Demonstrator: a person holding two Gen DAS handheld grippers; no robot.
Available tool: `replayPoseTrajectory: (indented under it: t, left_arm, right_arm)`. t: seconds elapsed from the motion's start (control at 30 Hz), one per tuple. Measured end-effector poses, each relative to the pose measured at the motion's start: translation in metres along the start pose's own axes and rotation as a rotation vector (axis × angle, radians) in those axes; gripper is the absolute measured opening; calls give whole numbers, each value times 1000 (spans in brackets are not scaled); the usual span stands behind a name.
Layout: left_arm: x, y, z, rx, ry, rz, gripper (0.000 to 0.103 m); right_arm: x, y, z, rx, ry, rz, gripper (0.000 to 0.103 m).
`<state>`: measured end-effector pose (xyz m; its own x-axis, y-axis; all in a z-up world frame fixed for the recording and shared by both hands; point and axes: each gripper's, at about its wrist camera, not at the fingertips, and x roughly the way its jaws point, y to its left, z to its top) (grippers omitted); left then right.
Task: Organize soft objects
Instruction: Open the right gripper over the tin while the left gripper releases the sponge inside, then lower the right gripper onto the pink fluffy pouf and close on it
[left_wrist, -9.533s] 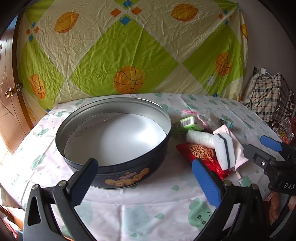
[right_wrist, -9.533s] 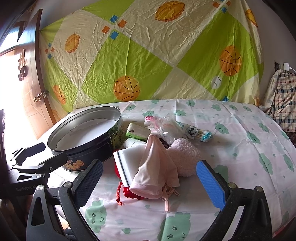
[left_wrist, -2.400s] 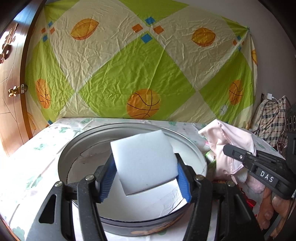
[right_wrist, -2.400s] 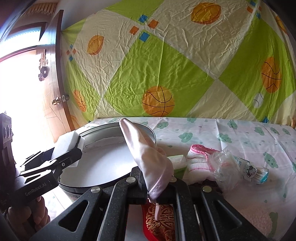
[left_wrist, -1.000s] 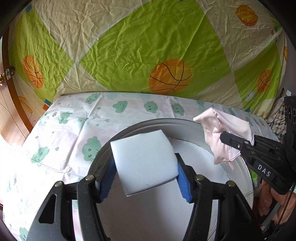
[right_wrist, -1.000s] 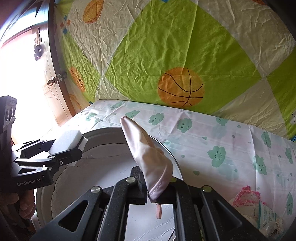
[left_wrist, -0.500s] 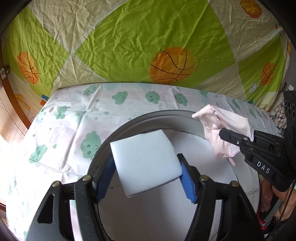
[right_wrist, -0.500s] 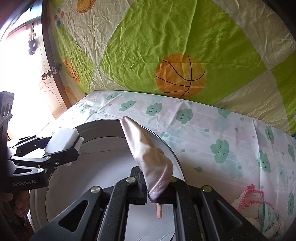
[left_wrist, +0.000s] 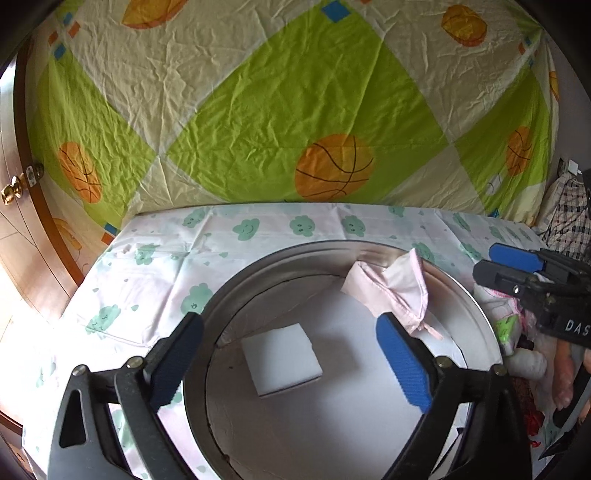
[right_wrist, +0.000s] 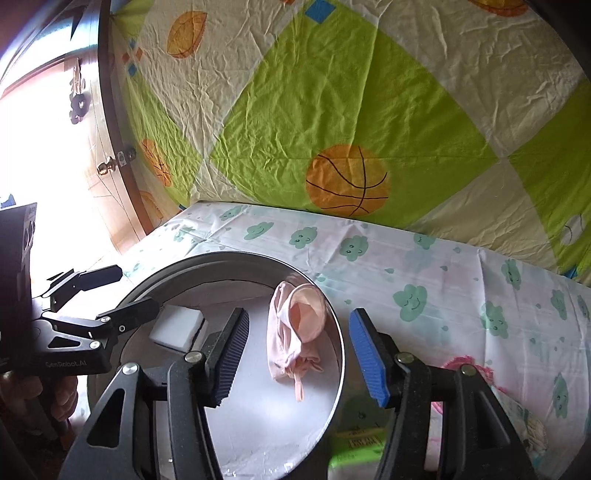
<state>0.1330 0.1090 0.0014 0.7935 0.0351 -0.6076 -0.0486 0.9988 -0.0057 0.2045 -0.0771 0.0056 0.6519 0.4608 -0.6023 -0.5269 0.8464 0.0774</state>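
Observation:
A round metal tin (left_wrist: 236, 288) (right_wrist: 334, 365) with a white floor stands on the cloud-print cloth. A white sponge block (left_wrist: 280, 358) (right_wrist: 177, 328) lies flat on the tin's floor. My left gripper (left_wrist: 288, 358) hovers above it, jaws opening wide, pads clear of the sponge. A pink cloth (left_wrist: 395, 291) (right_wrist: 295, 332) slumps against the tin's inner wall. My right gripper (right_wrist: 295, 354) is above it with jaws opening, the cloth free between the blue pads. In the left wrist view the right gripper (left_wrist: 517, 269) shows at the right edge.
A green packet (right_wrist: 354, 450) and pink-and-white knitted items (right_wrist: 476, 369) lie beside the tin on the right. A hanging sheet with basketballs (left_wrist: 332, 170) closes the back. A wooden door (left_wrist: 22, 206) stands at the left. A hand (left_wrist: 565, 373) holds the right gripper.
Both grippers opened. The sponge dropped from the left jaws onto the tin's floor, and the pink cloth fell from the right jaws against the tin's wall. Both hands pulled back slightly.

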Motion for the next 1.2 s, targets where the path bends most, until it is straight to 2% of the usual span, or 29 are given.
replayPoseTrajectory:
  t: [0.13,0.43,0.67,0.93,1.2]
  left_arm:
    - [-26,-29,-24,33,-59,-19,101]
    - [-61,-91,-67,62,-102,-98,101]
    - [-67,-141,-88,102,-82,-170,101]
    - [-54,-186,-98,148,-24,-214,101]
    - [-33,-204,-101,167,44,-234,101]
  right_arm:
    - [-45,-17,-21,22,-51,2,72]
    - [-121,-67,-99,110,-110,-124,72]
    - [-153,-106,-159,228,-122,-223,72]
    - [-148,-126,-175,265,-78,-257,72]
    - [-127,-131,-177,250,-8,-248,72]
